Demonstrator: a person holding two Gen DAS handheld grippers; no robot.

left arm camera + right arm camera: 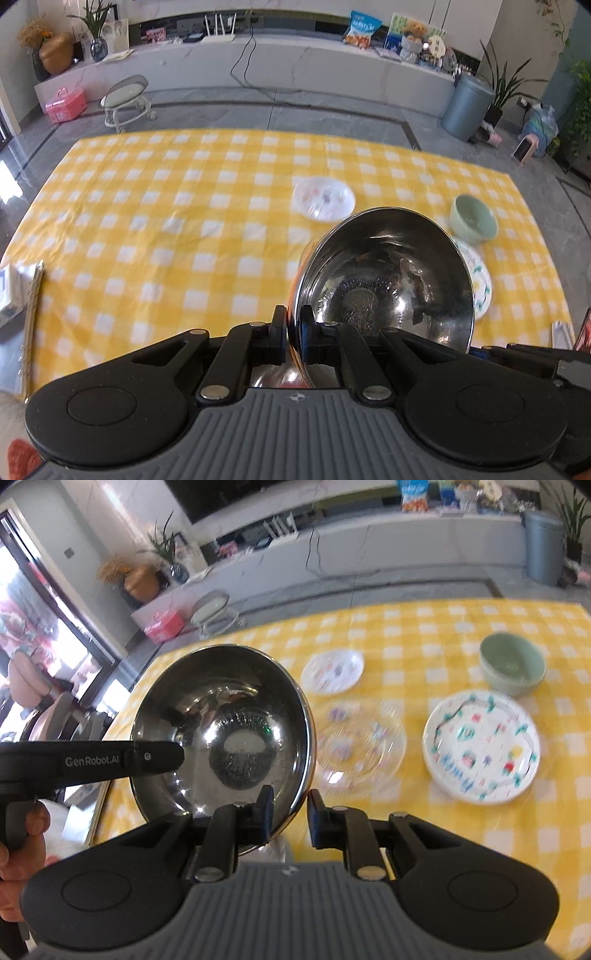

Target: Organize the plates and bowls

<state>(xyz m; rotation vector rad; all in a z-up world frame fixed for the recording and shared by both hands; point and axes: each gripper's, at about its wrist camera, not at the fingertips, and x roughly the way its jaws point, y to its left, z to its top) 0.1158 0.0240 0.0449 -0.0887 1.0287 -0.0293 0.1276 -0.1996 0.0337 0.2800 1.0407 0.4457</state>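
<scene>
The left gripper point(293, 332) is clamped on the near rim of a steel bowl point(388, 280), which tilts up ahead of it, off the yellow-checked worktop point(166, 221). The right gripper point(290, 812) pinches the same bowl's rim on its near-right side. Beyond the right gripper lie a clear glass plate point(360, 746), a small white plate point(332, 672), a patterned plate point(482, 747) and a green bowl point(511, 662).

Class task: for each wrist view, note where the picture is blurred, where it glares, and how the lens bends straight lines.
Left wrist view: the checked tablecloth and small plate are motion-blurred; the steel bowl stays sharp, mirroring the room; the table edge bows. Right wrist view: the patterned plate and green bowl smear; the window at left is blown out; the steel bowl's base glares.
</scene>
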